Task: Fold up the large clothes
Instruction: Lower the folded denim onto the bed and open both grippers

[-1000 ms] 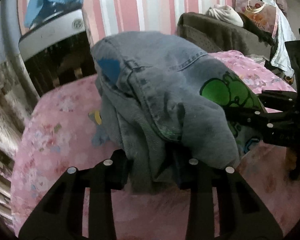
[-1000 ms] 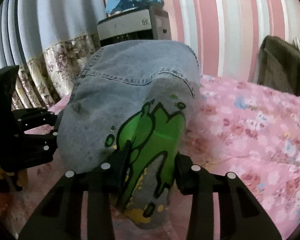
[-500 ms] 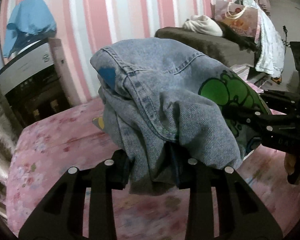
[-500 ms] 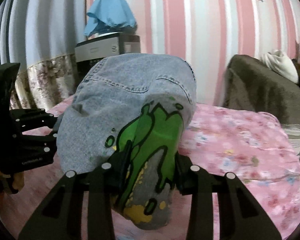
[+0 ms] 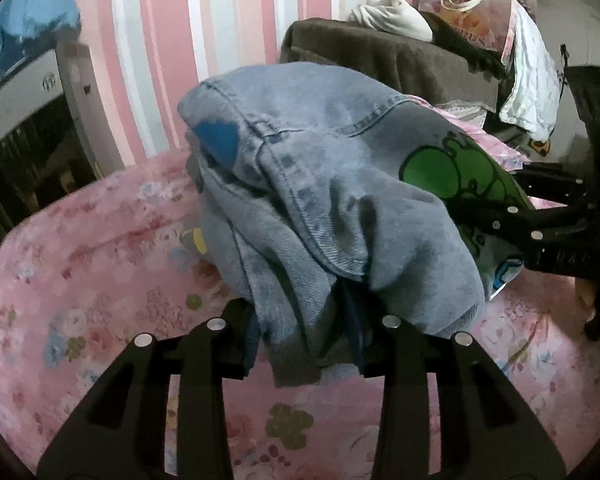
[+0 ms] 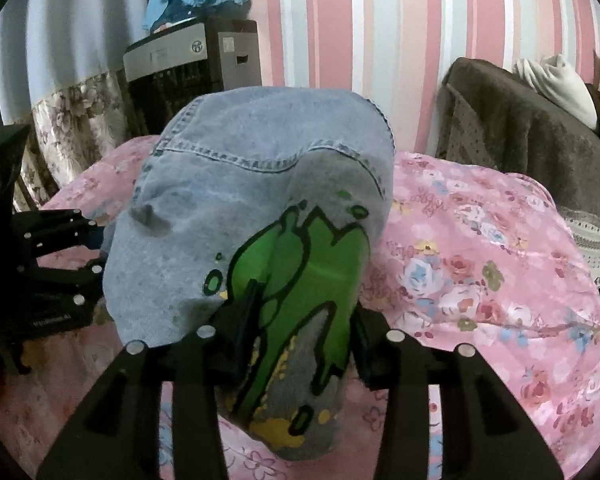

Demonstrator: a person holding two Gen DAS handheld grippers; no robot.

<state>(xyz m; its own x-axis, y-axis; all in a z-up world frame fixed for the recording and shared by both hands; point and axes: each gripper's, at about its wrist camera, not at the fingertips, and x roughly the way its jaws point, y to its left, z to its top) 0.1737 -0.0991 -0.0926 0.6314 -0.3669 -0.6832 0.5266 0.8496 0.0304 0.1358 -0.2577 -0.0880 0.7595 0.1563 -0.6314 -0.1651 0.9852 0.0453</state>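
Bed under pink floral cover, bunched denim garment held over it

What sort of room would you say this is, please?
Most likely a bedroom at home: a pink floral bedspread, pink striped wallpaper, a curtain, and spare clothes heaped on a brown chair.

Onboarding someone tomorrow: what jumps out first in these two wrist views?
The bundled denim garment fills the centre of both views, with a bright green cartoon print on the fabric sitting between the fingers of the right claw. The left claw has a bunched denim fold between its fingers too; both claws' jaws are opening. Below lies a pink floral bedspread, with a pink striped wall behind.
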